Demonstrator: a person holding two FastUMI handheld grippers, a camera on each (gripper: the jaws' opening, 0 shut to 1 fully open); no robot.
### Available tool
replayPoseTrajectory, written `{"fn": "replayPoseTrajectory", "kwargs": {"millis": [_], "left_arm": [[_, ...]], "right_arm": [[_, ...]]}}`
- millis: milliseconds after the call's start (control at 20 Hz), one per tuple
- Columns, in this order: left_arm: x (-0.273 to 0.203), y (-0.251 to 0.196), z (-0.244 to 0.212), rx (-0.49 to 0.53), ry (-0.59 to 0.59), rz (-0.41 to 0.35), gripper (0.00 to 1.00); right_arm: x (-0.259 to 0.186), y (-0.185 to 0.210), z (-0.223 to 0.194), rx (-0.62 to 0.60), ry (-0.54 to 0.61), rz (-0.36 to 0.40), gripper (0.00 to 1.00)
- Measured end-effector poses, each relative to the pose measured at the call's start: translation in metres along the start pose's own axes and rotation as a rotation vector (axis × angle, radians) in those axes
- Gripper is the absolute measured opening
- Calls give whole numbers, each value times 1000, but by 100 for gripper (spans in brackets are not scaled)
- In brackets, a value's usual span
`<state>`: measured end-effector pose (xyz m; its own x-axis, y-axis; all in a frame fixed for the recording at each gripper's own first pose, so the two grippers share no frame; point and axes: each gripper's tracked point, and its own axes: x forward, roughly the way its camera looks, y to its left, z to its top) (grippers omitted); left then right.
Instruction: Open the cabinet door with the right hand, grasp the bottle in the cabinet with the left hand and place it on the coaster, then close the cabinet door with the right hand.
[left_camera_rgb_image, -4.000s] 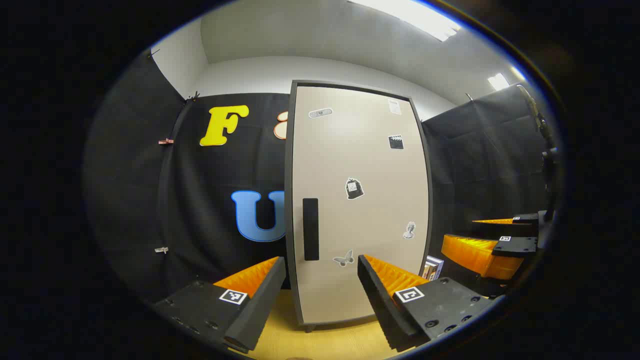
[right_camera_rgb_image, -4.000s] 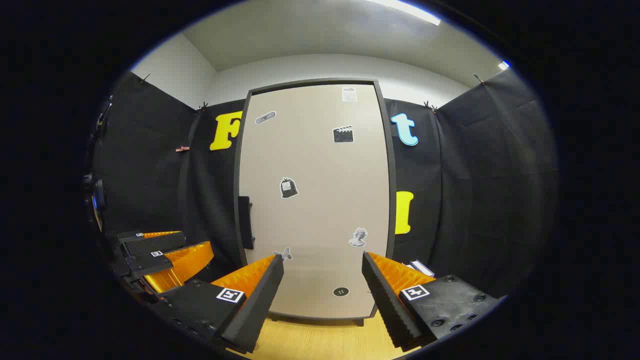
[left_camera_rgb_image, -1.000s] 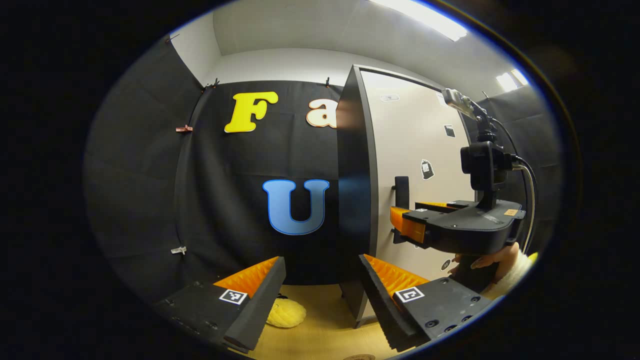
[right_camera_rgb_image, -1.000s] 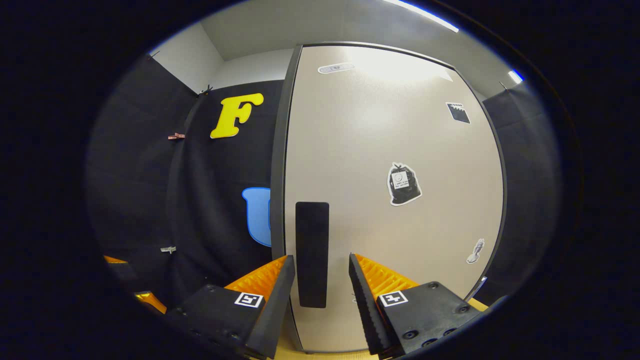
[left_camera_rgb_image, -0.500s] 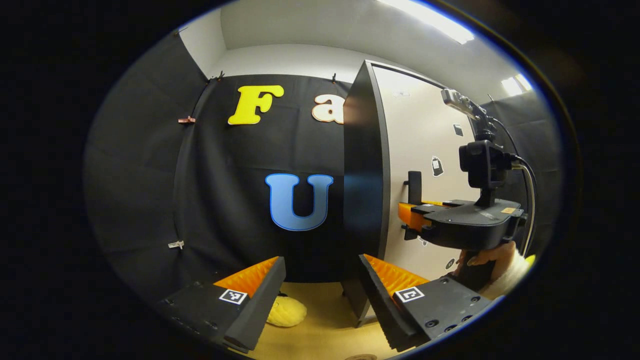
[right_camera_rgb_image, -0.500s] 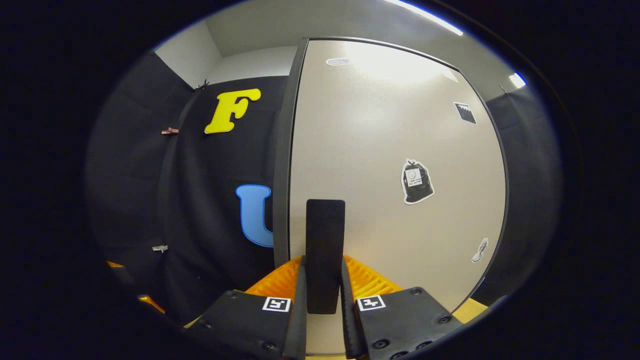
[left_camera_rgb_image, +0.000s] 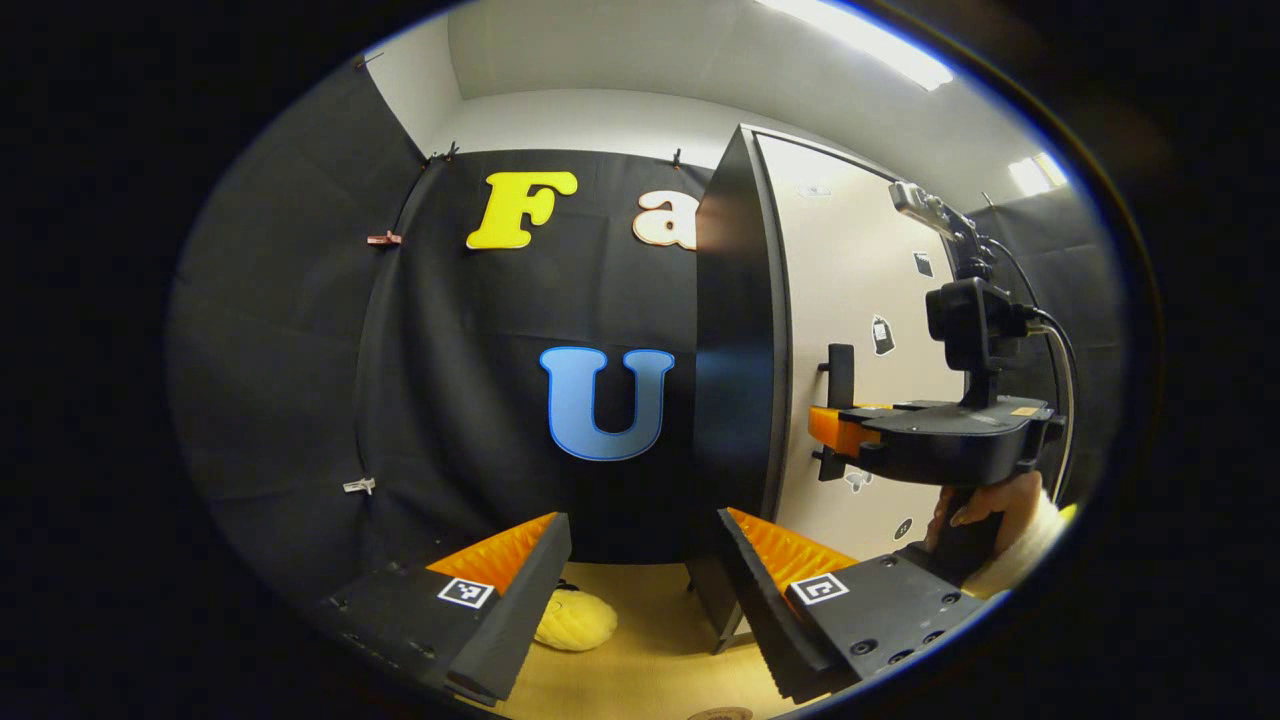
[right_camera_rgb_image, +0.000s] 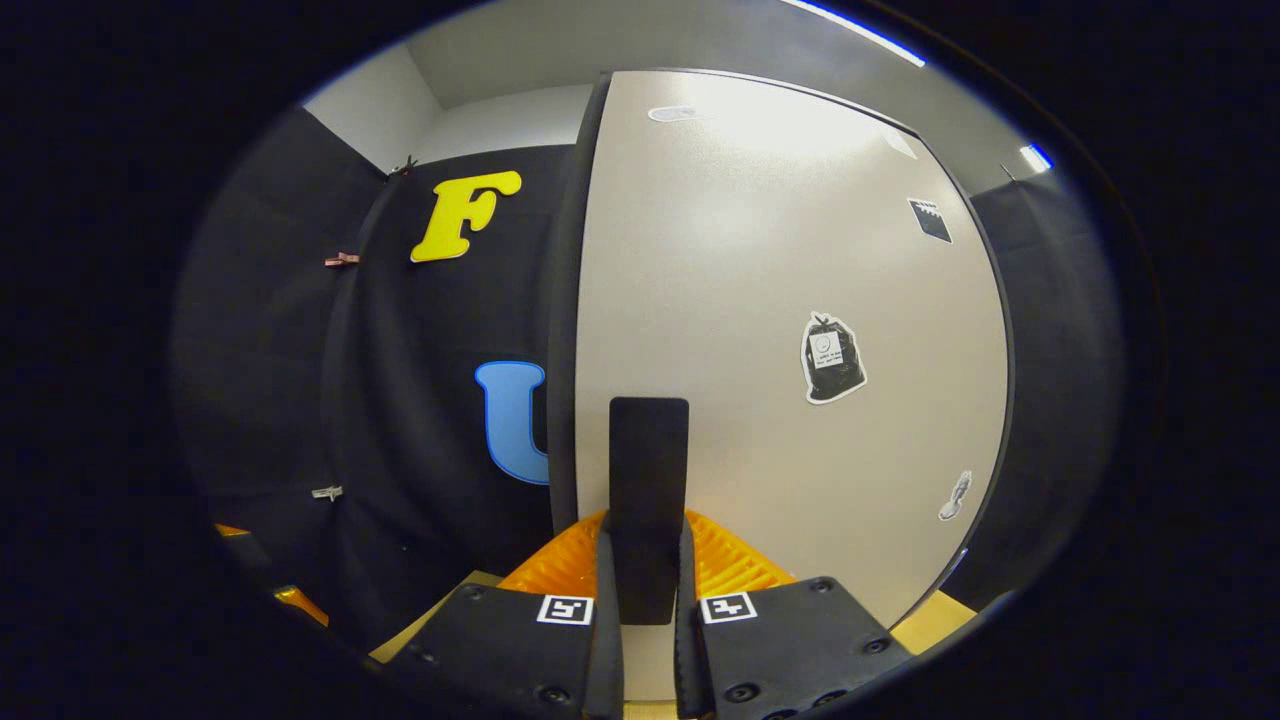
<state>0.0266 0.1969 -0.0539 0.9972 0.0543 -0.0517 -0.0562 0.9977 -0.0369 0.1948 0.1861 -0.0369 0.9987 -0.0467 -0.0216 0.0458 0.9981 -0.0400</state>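
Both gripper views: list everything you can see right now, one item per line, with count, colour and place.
Cabinet door: one, beige with dark edge, ahead in the right gripper view, shut.
Door handle: one, black bar, at the door's left edge, between the right gripper's fingers.
Stickers: several, black and white, scattered over the door.
Cabinet side: one, dark panel, centre of the left gripper view.
Yellow object: one, rounded, on the table left of the cabinet.
Table: one, light wood, under the cabinet.
Right hand-held gripper: one, shut on the door handle.
Left hand-held gripper: one, open, holding nothing.
Hand: one, holding the right gripper's grip.
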Motion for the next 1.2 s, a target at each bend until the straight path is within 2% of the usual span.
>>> {"fn": "replayPoseTrajectory", "kwargs": {"millis": [250,700,900,1200], "left_arm": [[1,-12,6,12,-1,-14,92],[-27,-48,16,35,-21,0,92],[-36,-59,27,71,-41,29,92],[-45,-79,27,72,-23,63,92]], "right_arm": [[-31,-4,2,6,22,53,24],[-80,-15,8,4,39,157,24],[-99,-25,11,16,48,203,24],[-139,-50,13,38,61,268,24]]}}
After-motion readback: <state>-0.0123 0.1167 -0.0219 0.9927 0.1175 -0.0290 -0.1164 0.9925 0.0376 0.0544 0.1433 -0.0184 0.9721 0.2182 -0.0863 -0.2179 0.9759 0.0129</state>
